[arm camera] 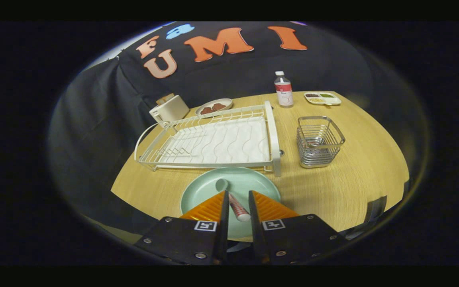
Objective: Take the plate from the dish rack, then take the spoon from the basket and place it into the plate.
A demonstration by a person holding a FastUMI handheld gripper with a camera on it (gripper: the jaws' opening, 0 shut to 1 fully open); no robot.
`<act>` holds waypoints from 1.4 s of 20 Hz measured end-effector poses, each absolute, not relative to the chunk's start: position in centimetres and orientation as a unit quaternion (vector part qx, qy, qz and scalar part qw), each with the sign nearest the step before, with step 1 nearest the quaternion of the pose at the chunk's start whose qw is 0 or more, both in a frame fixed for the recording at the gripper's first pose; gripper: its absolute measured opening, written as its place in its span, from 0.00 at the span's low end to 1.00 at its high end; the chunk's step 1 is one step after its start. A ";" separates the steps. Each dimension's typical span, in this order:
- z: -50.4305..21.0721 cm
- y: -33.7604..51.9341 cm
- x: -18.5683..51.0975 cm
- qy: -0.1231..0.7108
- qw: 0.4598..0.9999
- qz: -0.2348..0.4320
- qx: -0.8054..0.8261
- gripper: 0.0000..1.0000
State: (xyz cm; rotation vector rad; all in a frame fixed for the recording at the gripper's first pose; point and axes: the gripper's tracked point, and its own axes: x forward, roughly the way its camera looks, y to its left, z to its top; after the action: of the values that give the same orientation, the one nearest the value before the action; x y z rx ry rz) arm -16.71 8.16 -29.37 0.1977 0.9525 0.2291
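We found the spoon [232, 199] lying on the pale green plate [261, 185], its bowl just ahead of the fingertips and its red-and-white patterned handle running back into the gap between the two orange fingers [209, 208]. The gripper [237, 193] stood with its jaws parted around that handle; we could not tell whether either finger touched it, and the gap looked wider than the handle, so we took it as released. The plate sat on the wooden table [353, 191] directly under the fingers, with the white dish rack [213, 139] just beyond it and the wire basket [319, 141] beyond and to the right.

We judged the spoon light, stiff and smooth, likely to slide on the glazed plate; the handle's middle was the place to hold it. The plate looked hard and breakable, best taken by its rim.

We counted one spoon, one green plate, one rack, one basket, one bottle [283, 89], one divided tray [323, 98], one small dish [214, 107] and one cream box [169, 109].
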 end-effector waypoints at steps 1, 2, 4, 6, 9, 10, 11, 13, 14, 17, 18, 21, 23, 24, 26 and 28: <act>-28.9 8.0 -16.5 0.452 0.880 0.108 0.097 0.32; -28.3 7.9 -16.1 0.447 0.883 0.106 0.099 0.36; -26.7 7.3 -14.9 0.428 0.893 0.103 0.097 0.45; -24.3 6.7 -13.2 0.398 0.908 0.096 0.088 0.52; -19.9 5.8 -10.2 0.339 0.934 0.083 0.077 0.66; -18.4 5.5 -9.2 0.320 0.941 0.078 0.074 0.68; -16.9 5.2 -8.3 0.298 0.949 0.073 0.070 0.73; -13.9 4.8 -6.8 0.255 0.963 0.064 0.061 0.78; -12.4 4.4 -6.1 0.233 0.969 0.059 0.054 0.80; -8.1 3.5 -4.7 0.174 0.983 0.049 0.030 0.87; -6.7 3.1 -4.3 0.154 0.987 0.044 0.021 0.87; -3.5 2.3 -3.3 0.100 0.994 0.033 0.003 0.87; -2.2 1.9 -2.8 0.075 0.997 0.024 -0.006 0.87; -1.6 1.7 -2.7 0.065 0.998 0.020 -0.008 0.87; -0.4 1.6 -2.6 0.043 0.999 0.016 -0.005 0.87; 0.8 1.8 -2.6 0.017 1.000 0.018 -0.001 0.87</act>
State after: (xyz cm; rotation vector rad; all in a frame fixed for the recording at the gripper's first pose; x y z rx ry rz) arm -2.65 1.78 0.77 -0.0019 0.0336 0.0367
